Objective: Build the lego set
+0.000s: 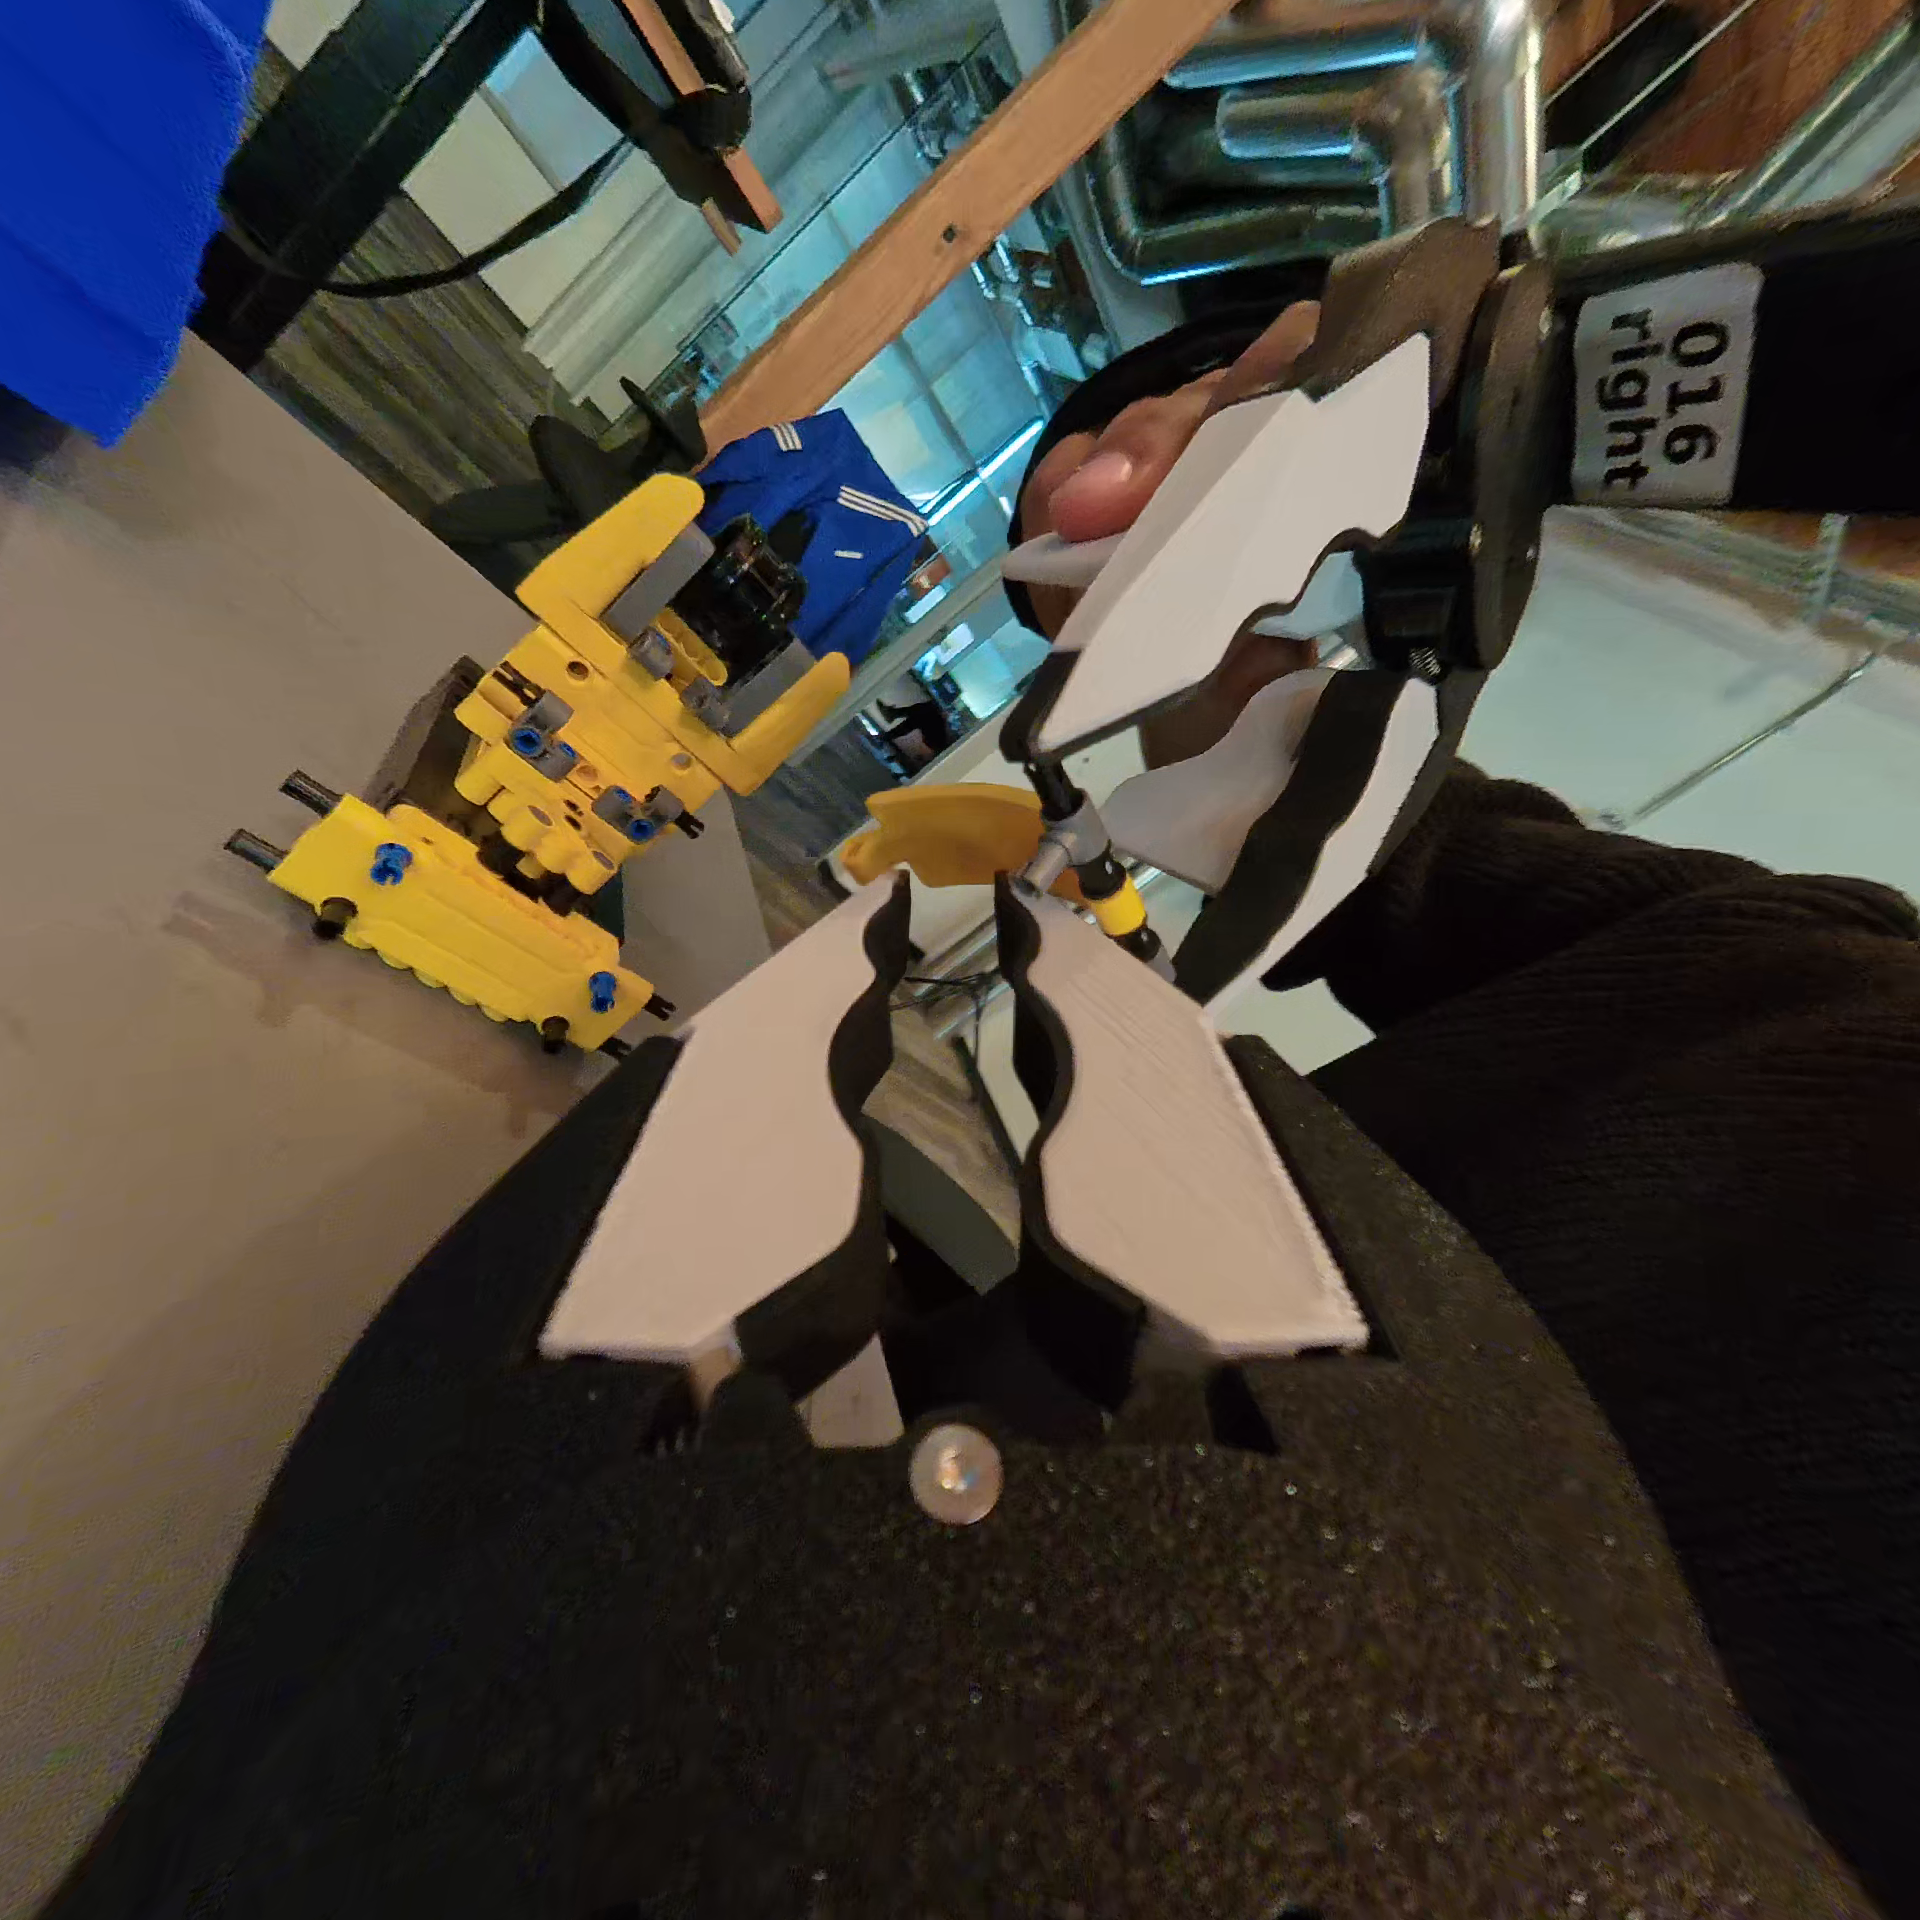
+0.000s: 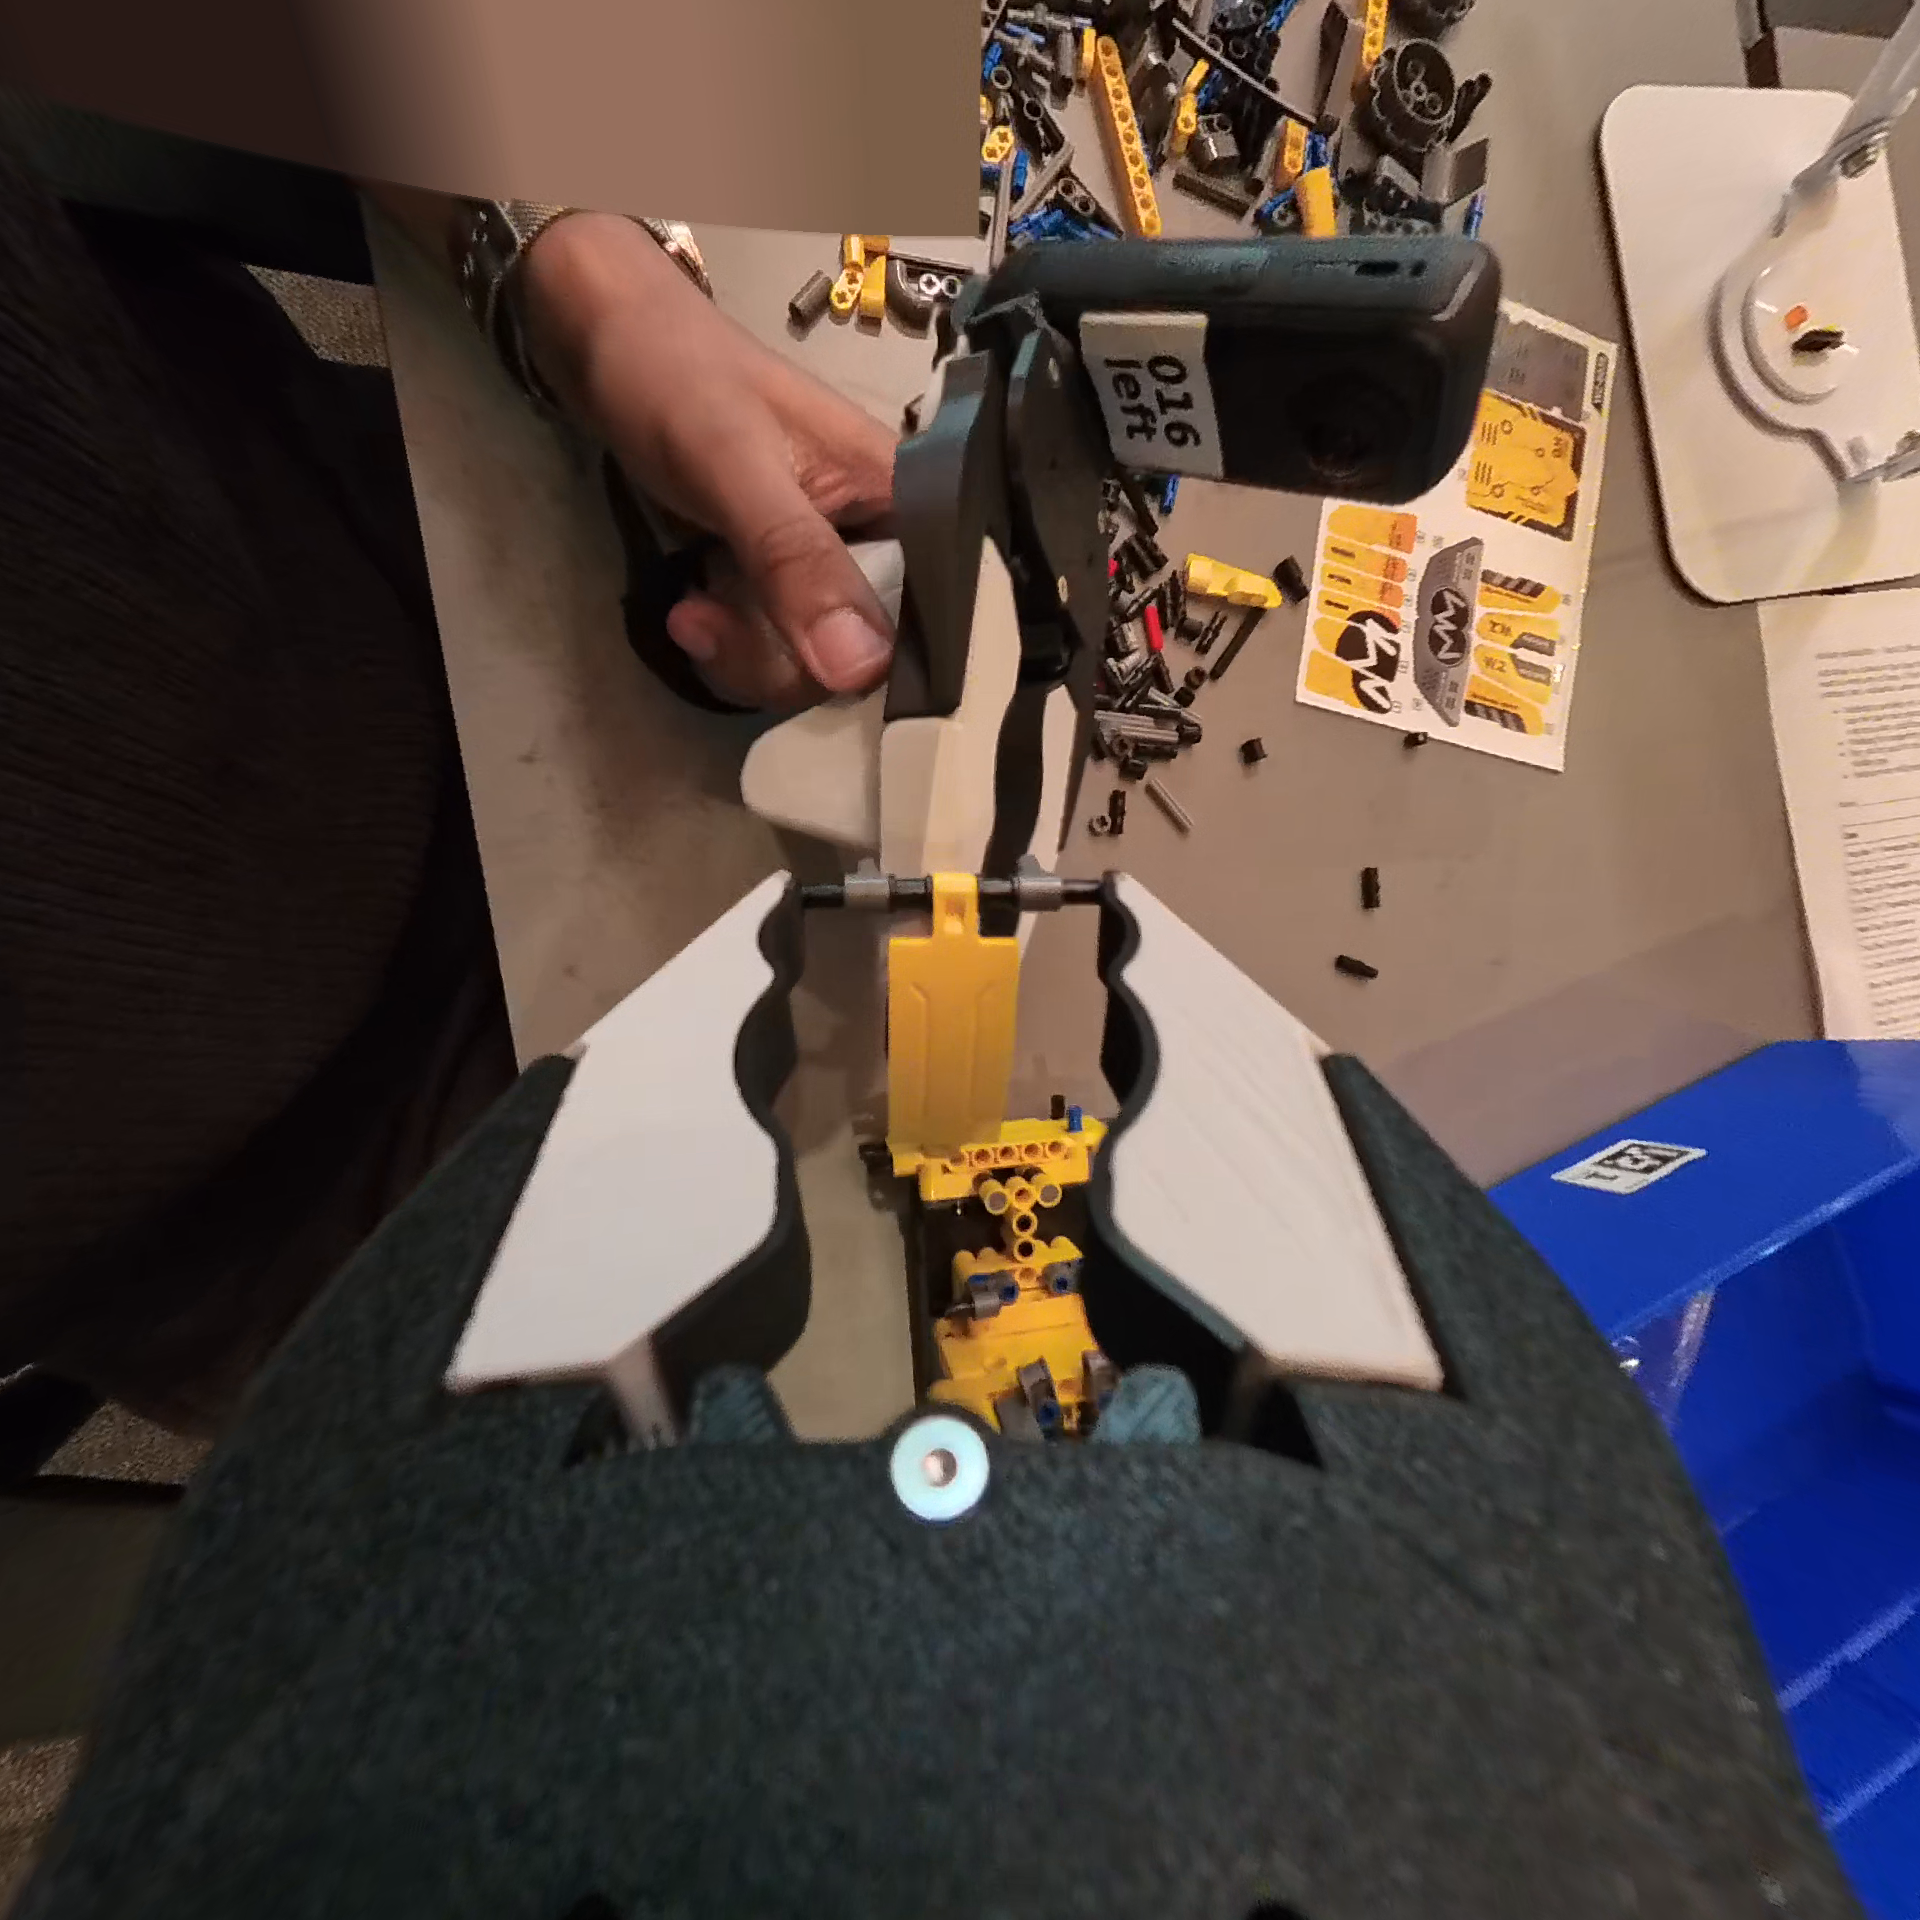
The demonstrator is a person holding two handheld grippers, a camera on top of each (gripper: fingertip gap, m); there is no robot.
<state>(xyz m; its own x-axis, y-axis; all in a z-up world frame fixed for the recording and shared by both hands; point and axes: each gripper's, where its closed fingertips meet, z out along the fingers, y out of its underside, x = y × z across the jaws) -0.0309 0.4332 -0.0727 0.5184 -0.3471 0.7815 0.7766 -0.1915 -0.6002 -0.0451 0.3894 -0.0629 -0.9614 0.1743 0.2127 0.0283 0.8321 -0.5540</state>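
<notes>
right gripper [image 2: 951, 894] | we clamp the axle [image 2: 951, 891] end to end, its yellow panel [image 2: 951, 1029] hanging at frame centre | left gripper [image 1: 951, 883] | fingers close on the panel's edge | model [image 1: 582, 769] left of centre on table [image 1: 156, 1039] | we keep the axle level, squeeze lightly

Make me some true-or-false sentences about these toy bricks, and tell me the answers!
1. The right hand-held gripper holds a thin black axle carrying a flat yellow plastic panel. True.
2. The yellow brick-built model hangs in the air. False: it stands on the grey table.
3. The plastic bin is red. False: it is blue.
4. A pile of small loose bricks lies on the table. True.
</notes>
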